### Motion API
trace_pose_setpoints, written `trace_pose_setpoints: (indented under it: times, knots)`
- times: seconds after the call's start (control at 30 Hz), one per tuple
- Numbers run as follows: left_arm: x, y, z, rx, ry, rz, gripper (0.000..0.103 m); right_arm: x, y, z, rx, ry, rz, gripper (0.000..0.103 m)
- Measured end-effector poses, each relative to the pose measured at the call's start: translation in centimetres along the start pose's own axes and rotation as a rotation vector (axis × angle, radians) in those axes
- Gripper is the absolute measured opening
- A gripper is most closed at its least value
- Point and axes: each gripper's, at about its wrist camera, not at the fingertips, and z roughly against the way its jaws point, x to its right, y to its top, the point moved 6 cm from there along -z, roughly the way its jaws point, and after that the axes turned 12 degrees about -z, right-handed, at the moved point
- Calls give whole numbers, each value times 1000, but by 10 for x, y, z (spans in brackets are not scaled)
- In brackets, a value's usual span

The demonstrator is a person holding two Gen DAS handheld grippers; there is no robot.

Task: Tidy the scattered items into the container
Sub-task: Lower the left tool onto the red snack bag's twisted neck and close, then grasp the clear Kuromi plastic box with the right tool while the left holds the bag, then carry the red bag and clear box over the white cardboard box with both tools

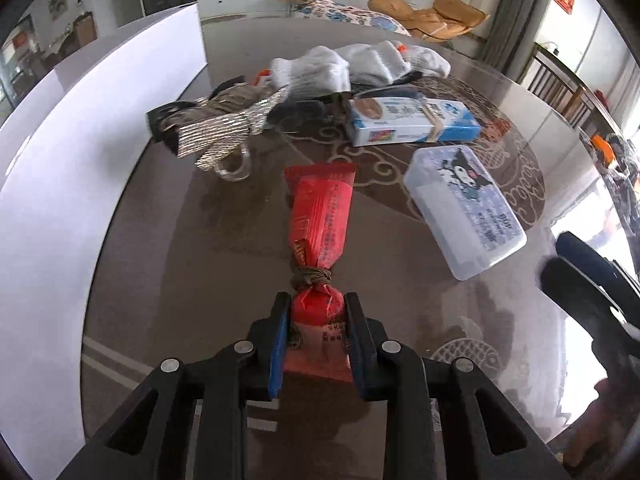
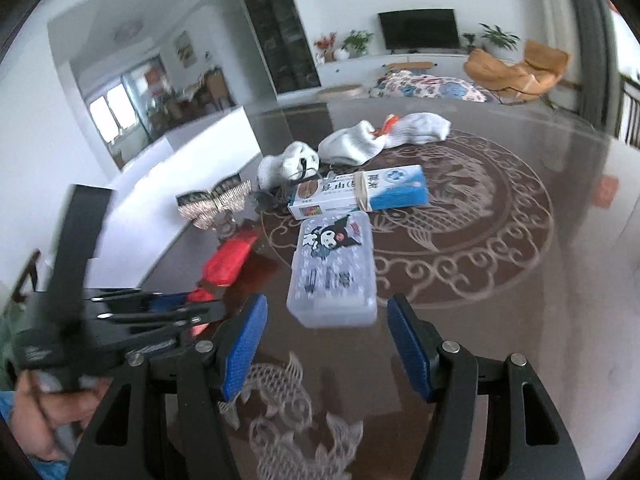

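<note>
The red packet, a long wrapper tied near one end with brown cord, lies on the dark glass tabletop with its tied end pinched between the blue pads of the left gripper. Just right of it sits one clear plastic box with a cartoon lid, tilted off square and not touching the packet. Beyond that lies one blue and white carton with a rubber band around it. Left of the carton is one shiny gold striped bag, and behind both a heap of white socks; how many cannot be counted. A white wall panel borders the tabletop on the left.

The right gripper has its jaws spread wide with nothing between them, and hangs above the tabletop just short of the clear plastic box. Only the right wrist view shows the left gripper from the side, blurred, with a hand behind it. The left wrist view alone shows the cord and the packet's printing.
</note>
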Motion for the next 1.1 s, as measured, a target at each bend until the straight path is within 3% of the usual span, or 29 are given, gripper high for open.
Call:
trace_pose_setpoints:
  times: [0.07, 0.23, 0.67, 0.83, 1.1]
  knots:
    - [-7, -10, 12, 0, -2, 13, 26, -5, 3, -15, -26, -13, 26, 64]
    - [-1, 2, 1, -1, 1, 18, 26, -9, 5, -43, -56, -93, 94, 65]
    - [15, -4, 5, -6, 36, -11, 26, -5, 5, -79, -88, -226, 124, 61]
    - [13, -3, 6, 2, 60, -32, 26, -2, -2, -64, -51, -205, 75, 61]
    - [17, -17, 15, 21, -26, -40, 26, 7, -26, -5, 47, -169, -41, 61]
